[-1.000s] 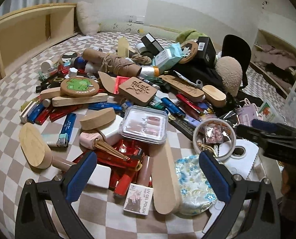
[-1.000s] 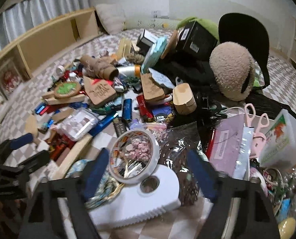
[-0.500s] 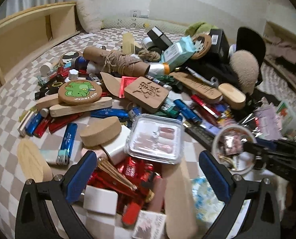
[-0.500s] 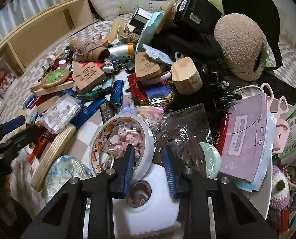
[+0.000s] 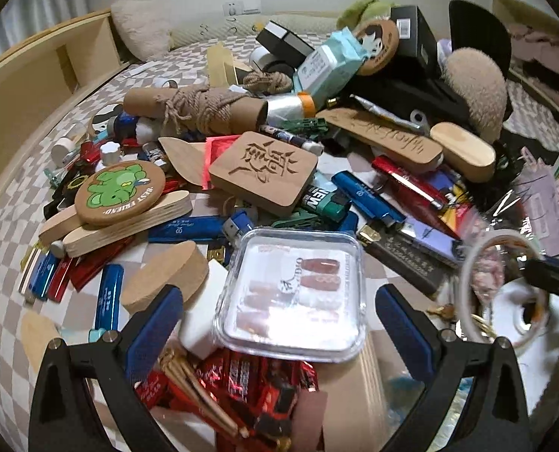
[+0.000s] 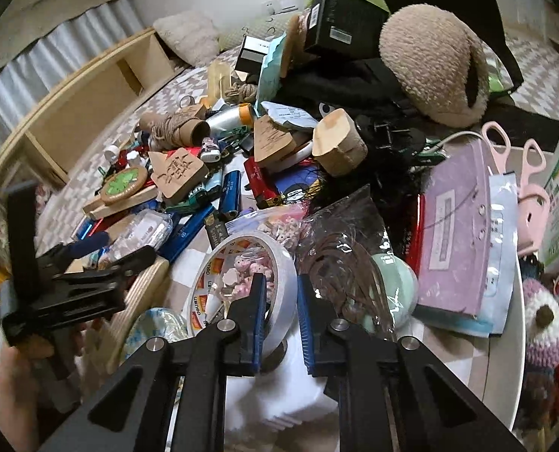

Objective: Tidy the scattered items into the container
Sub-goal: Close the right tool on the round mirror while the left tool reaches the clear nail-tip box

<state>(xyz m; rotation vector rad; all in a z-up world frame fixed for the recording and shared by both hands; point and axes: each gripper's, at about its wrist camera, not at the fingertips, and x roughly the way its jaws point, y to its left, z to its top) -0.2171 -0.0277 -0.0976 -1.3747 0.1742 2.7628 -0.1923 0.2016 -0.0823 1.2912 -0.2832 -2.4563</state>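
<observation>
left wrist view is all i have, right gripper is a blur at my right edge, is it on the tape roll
Observer: Yes. In the right wrist view the right gripper has its jaws closing with the wall of the tape roll between them, one finger inside the ring and one outside.
Operator: anything crowding the roll on its far side
Observer: A clear bag of brown loops lies right against it there.
Operator: can you see my left gripper from that side
Observer: Yes, the left gripper shows at the left of that view with its jaws open, and a hand grips its handle.
</observation>
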